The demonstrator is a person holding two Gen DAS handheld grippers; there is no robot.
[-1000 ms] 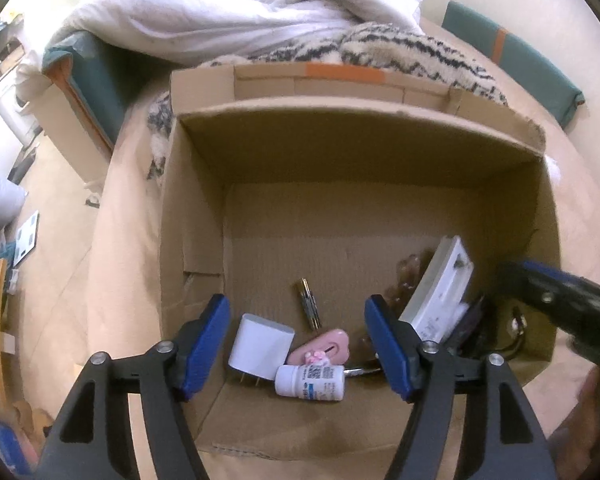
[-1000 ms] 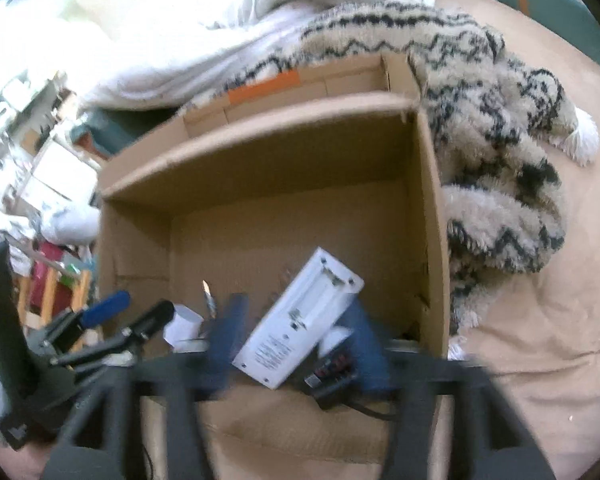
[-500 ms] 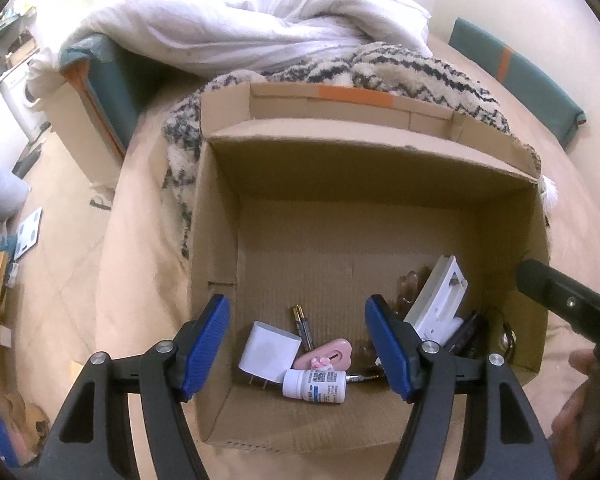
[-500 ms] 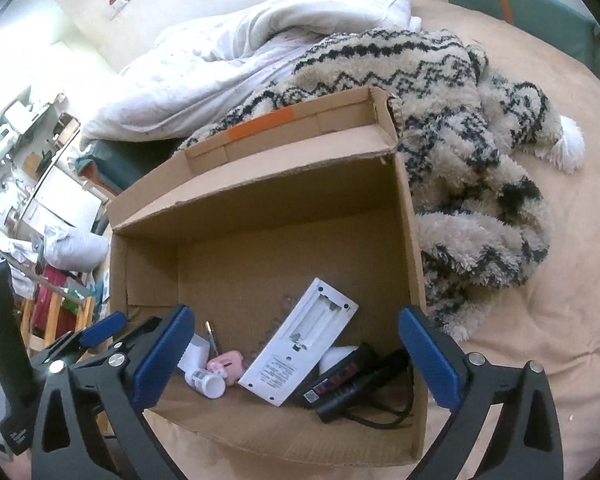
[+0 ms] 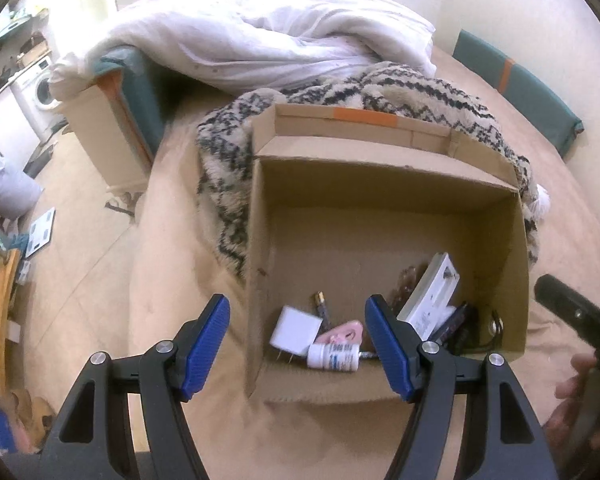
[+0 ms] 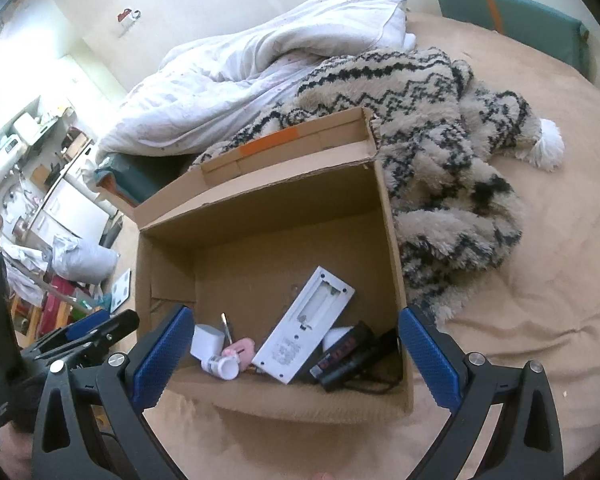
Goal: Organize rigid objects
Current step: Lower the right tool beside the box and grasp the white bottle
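Note:
An open cardboard box point(image 5: 384, 184) point(image 6: 388, 240) stands on the tan bed. Along its near wall lie a white charger cube point(image 5: 296, 330) point(image 6: 207, 340), a small white bottle point(image 5: 332, 357) point(image 6: 220, 367), a pink heart-shaped item point(image 5: 342, 330) point(image 6: 242, 349), a battery point(image 5: 322, 304), a white remote-like case point(image 5: 430, 294) point(image 6: 306, 326) and black devices with a cable point(image 6: 352, 356). My left gripper point(image 5: 298, 346) is open and empty above the box's near left corner. My right gripper point(image 6: 296, 354) is open and empty above the box's near side.
A black-patterned fluffy blanket point(image 6: 440, 152) lies behind and right of the box. A white duvet point(image 5: 260, 36) is piled at the back. A teal cushion point(image 6: 516, 20) lies far right. The bed edge drops to the floor point(image 5: 72, 240) on the left.
Both grippers have pulled back and up from the box, so it looks smaller. The right gripper, closed near the white case a second ago, now stands wide open and empty.

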